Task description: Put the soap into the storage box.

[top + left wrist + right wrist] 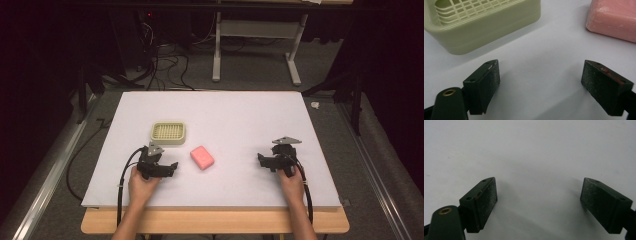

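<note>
High view: white surface [225, 110] carries everything, with the soap dish as landmark. Soap dish [168, 133] is pale green with a grid insert, sits left of centre, upright and empty. Pink soap bar [202, 157] lies flat just right of and nearer the person than the dish, close but not touching it. Left claw [172, 167] rests on the surface on the person's side of the dish, jaws aimed toward the soap, near it but apart. Right claw [261, 159] sits far right of the dish, well apart from soap and dish, pointing inward.

Step, as I judge it: start of the pick, likely soap into dish. Nothing is grasped yet and both claws are parked low.

Left gripper view: left claw [540, 78] is spread wide with only bare surface between the jaws. Dish [486, 30] is ahead on the view's left, soap [614, 20] ahead on the view's right, past the jaw on that side and outside the gap.

Right gripper view: right claw [539, 198] is also spread wide, with nothing between the jaws and plain surface [529, 150] ahead.

Next move calls for: the left claw swings toward the soap, centres the bar between the jaws, closes across its short sides, then lifts and carries it the short way over the dish rim. Soap may be slick, so square pad contact matters.
</note>
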Demonstrator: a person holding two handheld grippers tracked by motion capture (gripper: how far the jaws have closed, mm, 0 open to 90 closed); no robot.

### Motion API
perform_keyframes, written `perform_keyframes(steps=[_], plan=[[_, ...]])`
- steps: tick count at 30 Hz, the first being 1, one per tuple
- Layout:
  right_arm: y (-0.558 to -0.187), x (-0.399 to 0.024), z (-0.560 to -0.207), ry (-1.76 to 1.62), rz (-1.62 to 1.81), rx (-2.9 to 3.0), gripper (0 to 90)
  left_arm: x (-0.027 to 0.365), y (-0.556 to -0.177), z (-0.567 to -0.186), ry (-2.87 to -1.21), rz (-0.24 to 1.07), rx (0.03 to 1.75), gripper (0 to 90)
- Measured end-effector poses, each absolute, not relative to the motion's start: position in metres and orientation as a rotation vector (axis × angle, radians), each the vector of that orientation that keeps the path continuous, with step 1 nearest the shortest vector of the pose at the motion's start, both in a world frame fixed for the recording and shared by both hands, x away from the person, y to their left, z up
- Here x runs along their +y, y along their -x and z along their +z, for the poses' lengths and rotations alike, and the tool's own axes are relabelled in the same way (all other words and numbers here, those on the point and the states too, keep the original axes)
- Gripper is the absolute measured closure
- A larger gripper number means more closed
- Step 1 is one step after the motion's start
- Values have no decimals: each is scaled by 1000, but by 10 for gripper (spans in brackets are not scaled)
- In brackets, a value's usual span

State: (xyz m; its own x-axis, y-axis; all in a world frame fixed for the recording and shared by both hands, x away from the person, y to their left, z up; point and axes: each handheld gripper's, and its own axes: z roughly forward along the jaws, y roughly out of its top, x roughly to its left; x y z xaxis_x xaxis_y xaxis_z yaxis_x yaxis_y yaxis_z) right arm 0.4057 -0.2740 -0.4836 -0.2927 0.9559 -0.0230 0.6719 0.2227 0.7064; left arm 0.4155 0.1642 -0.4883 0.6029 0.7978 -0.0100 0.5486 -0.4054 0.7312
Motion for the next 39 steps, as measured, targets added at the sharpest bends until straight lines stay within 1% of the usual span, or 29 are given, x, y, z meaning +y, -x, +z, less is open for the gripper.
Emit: perform_keyframes(steps=[18,39], plan=[[-406,-274,-484,-1498,826,2045,146,161,-413,-482,-2127,448,1088,153],[-406,-274,-484,-1498,826,2045,145,131,-404,-462,-2122,426,956,134]])
